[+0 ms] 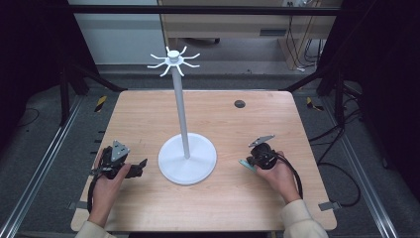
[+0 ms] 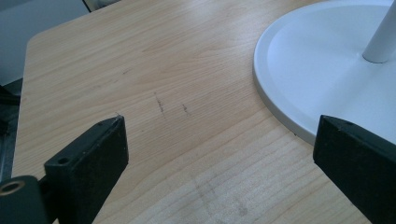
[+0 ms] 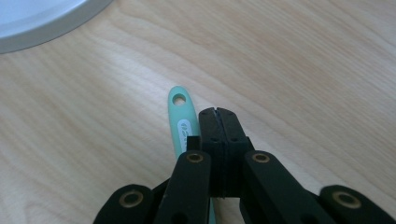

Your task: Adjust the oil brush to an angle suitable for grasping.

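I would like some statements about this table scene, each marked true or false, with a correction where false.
1. The left claw is open with nothing between its jaws. True.
2. The right claw is open wide. False: its jaws are shut together.
3. A mint-green handle lies on the table beside the right claw. True.
4. The white stand lies on its side. False: it stands upright, its hooks at the top.
5. The green handle hangs from a hook. False: it is on the table.

Table: light wood (image 1: 148, 114), rounded corners (a dark round plug (image 1: 239, 103) near the far edge)
Floor: grey (image 1: 44, 163)
Backdrop: pale cabinet (image 1: 119, 34), black frame posts (image 1: 64, 94)
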Motion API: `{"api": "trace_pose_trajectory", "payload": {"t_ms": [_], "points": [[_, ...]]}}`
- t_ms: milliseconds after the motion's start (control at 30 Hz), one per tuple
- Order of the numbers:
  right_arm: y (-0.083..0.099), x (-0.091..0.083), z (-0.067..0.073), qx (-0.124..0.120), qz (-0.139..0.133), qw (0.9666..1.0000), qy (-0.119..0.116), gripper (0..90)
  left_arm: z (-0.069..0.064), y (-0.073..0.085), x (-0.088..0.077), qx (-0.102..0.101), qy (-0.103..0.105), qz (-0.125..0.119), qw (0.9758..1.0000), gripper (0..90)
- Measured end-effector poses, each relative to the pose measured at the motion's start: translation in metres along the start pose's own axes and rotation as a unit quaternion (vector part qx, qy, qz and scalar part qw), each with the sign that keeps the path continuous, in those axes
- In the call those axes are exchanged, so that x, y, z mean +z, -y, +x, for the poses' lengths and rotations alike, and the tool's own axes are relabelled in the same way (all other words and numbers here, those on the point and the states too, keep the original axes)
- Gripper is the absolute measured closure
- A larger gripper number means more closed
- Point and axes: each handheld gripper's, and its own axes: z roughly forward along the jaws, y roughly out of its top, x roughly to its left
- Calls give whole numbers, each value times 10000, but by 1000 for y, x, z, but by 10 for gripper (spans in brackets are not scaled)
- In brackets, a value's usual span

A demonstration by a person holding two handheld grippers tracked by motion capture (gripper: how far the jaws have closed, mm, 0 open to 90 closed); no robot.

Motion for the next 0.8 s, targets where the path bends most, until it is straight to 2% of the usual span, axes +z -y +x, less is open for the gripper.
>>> {"api": "trace_pose_trajectory", "payload": {"t_ms": [233,433,600,700,800], "points": [[1,-2,11,-306,96,9992,-235,900,0,0,0,6,4,1,10000,29],[1,-3,15,-305,120,9990,-315,900,-1,0,1,21,25,25,10000,29],[1,-4,16,-433,140,9985,-318,900,-2,0,1,48,38,29,10000,29],[1,-6,17,-416,117,9986,-292,900,-2,0,1,45,40,26,10000,29],[1,-16,16,-448,-17,9987,-234,900,-1,0,1,39,29,51,10000,29]]}}
